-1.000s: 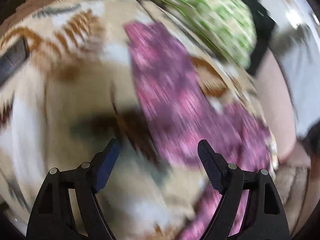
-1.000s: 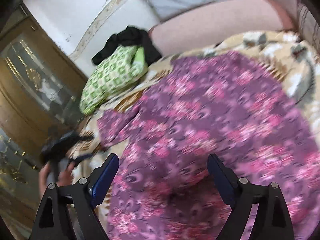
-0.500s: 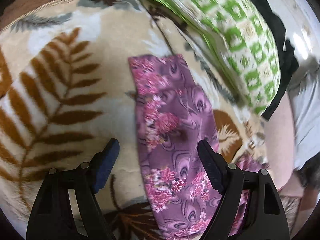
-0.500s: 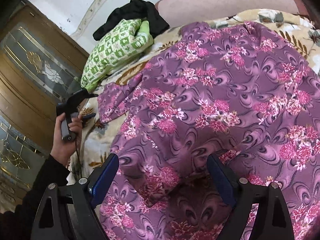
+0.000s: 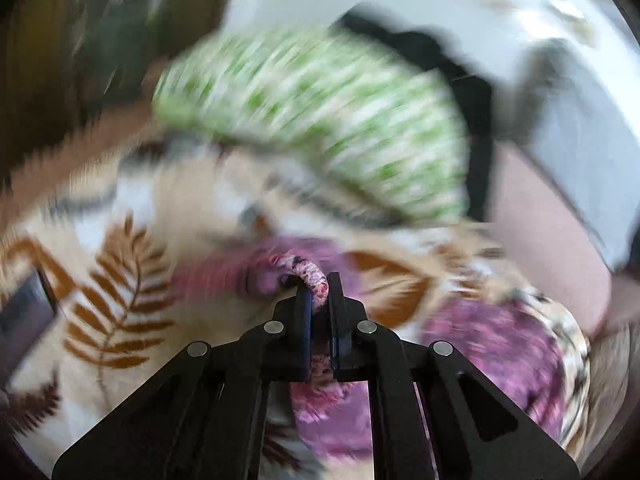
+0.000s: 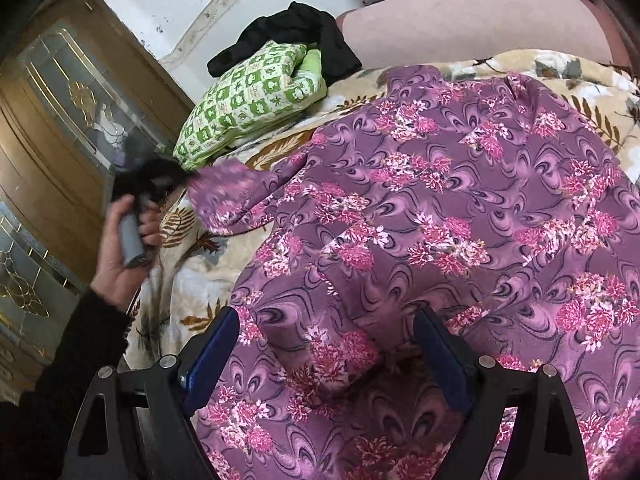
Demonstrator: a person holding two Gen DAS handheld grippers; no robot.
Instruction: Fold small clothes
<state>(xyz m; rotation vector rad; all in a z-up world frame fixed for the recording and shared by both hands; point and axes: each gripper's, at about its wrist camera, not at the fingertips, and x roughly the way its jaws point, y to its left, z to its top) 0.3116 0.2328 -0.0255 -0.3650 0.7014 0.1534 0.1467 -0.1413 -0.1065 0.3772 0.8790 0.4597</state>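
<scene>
A purple floral garment [image 6: 460, 208] lies spread over the leaf-patterned blanket [image 6: 192, 264]. Its sleeve [image 6: 228, 196] stretches out to the left. My left gripper [image 5: 319, 284] is shut on the sleeve's end [image 5: 310, 276], which bunches between the jaws; in the right wrist view this gripper [image 6: 160, 178] shows blurred, held in a hand and lifting the sleeve. My right gripper [image 6: 326, 338] is open, low over the garment's body, with cloth lying between the fingers but not pinched.
A green-and-white checked pillow [image 6: 252, 100] and a black cloth [image 6: 296, 32] lie at the bed's far end by a pink bolster [image 6: 472, 28]. A wooden glass-panelled wardrobe [image 6: 52, 152] stands on the left. A dark flat object [image 5: 24, 312] lies on the blanket.
My left gripper was open over the flat sleeve; it has shut on the sleeve's end and lifts it, the view blurred by motion. The right gripper has barely moved.
</scene>
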